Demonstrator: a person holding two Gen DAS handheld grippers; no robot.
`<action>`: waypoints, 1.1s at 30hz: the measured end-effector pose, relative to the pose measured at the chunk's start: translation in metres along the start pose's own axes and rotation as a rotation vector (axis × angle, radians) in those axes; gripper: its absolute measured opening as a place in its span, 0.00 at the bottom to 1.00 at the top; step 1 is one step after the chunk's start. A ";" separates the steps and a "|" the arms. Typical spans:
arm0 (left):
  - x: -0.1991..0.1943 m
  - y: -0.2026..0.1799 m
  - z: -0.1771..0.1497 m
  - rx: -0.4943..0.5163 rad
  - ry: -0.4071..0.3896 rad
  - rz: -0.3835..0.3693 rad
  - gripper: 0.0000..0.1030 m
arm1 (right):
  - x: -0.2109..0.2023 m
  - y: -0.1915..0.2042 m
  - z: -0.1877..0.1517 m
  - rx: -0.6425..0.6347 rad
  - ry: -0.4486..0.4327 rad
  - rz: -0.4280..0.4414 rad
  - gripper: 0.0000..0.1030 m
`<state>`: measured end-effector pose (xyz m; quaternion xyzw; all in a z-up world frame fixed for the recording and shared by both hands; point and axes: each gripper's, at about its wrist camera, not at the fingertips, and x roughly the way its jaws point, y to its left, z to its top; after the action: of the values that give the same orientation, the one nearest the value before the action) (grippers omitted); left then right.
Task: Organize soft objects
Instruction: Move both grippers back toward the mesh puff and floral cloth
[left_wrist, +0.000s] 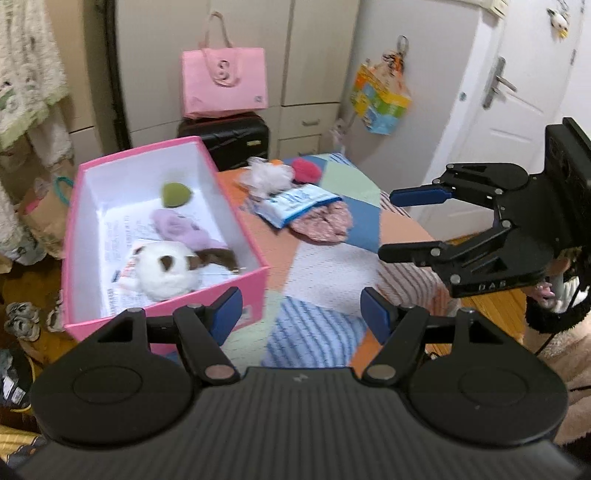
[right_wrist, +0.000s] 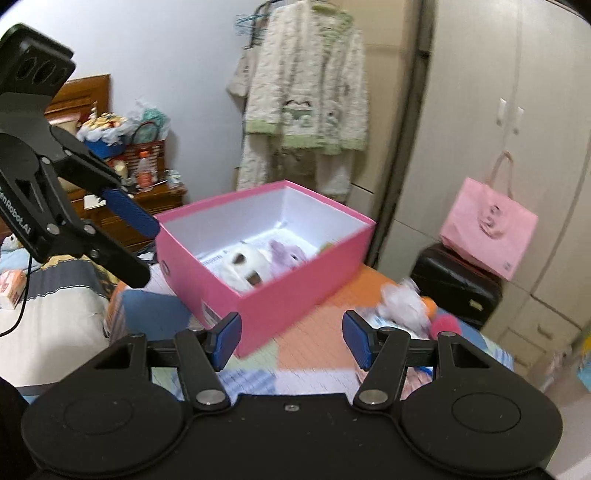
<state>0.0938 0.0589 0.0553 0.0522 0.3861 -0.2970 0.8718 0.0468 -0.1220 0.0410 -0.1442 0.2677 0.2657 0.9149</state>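
Note:
A pink box (left_wrist: 236, 295) (right_wrist: 295, 295) stands open on the patchwork bed. Inside lie a white plush (left_wrist: 166, 273) (right_wrist: 245, 267), a lilac soft toy (left_wrist: 177, 227) (right_wrist: 286, 254) and a green soft piece (left_wrist: 175, 194). On the bed behind the box lie a white fluffy toy (left_wrist: 266, 177) (right_wrist: 404, 306), a red pompom (left_wrist: 306, 170) (right_wrist: 445, 325), a blue-white packet (left_wrist: 295, 203) and a pink floral cloth (left_wrist: 325, 223). My left gripper (left_wrist: 301, 319) (right_wrist: 147, 251) is open and empty beside the box. My right gripper (right_wrist: 291, 338) (left_wrist: 384, 225) is open and empty above the bed.
A black suitcase (left_wrist: 229, 138) (right_wrist: 454, 284) with a pink tote bag (left_wrist: 223, 81) (right_wrist: 487, 229) on it stands behind the bed by the wardrobe. A white door (left_wrist: 509, 110) is at the right. Clothes hang on the wall (right_wrist: 306, 103). A cluttered nightstand (right_wrist: 147, 192) is at the left.

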 end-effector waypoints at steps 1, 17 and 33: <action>0.005 -0.004 0.001 0.002 0.005 -0.010 0.68 | -0.002 -0.005 -0.006 0.015 0.002 -0.006 0.64; 0.096 -0.041 0.042 -0.011 0.057 -0.070 0.68 | 0.020 -0.082 -0.064 0.190 0.040 0.013 0.70; 0.200 -0.047 0.099 -0.094 -0.116 0.110 0.68 | 0.112 -0.136 -0.092 0.285 0.041 0.029 0.85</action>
<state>0.2364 -0.1065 -0.0102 0.0148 0.3450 -0.2329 0.9091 0.1657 -0.2243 -0.0808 -0.0144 0.3232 0.2354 0.9165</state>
